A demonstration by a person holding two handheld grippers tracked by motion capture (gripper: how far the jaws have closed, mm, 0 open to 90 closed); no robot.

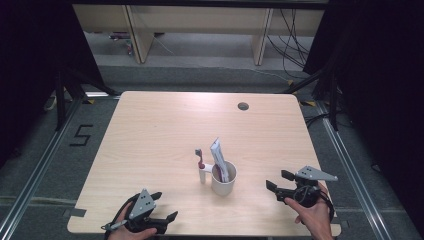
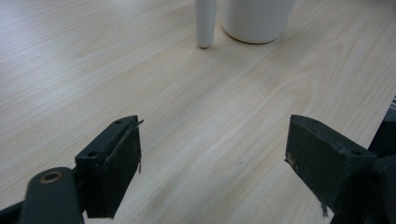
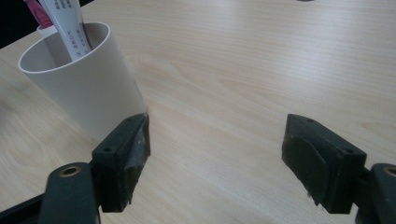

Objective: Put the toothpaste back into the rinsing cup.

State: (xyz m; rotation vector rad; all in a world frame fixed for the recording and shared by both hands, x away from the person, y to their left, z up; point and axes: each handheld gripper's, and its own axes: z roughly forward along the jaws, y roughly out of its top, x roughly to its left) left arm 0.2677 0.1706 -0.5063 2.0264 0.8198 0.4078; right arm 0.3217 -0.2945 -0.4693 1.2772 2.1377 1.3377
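A pale wood table [image 1: 165, 130] with rounded corners stands on a grey floor [image 1: 45, 165]; a round cable hole [image 1: 243, 106] sits near its far edge. Black curtains [image 1: 30, 60] close in both sides, and beyond the table are light wooden panels [image 1: 200, 20] with loose cables [image 1: 292, 45] hanging at the right. A "5" [image 1: 80, 135] is marked on the floor at the left.

Near the table's middle, toward the near edge, stands a white cup [image 1: 223, 178] holding a tube [image 1: 219, 159]. Just beside its left stands a toothbrush [image 1: 200, 162], upright.

The left gripper [image 1: 167, 207] rests at the near edge, jaws spread over bare wood. The right gripper [image 1: 274, 181] lies right of the cup, jaws spread wide with nothing between them; in the right gripper view the cup [image 3: 86, 79] is just beside one jaw.
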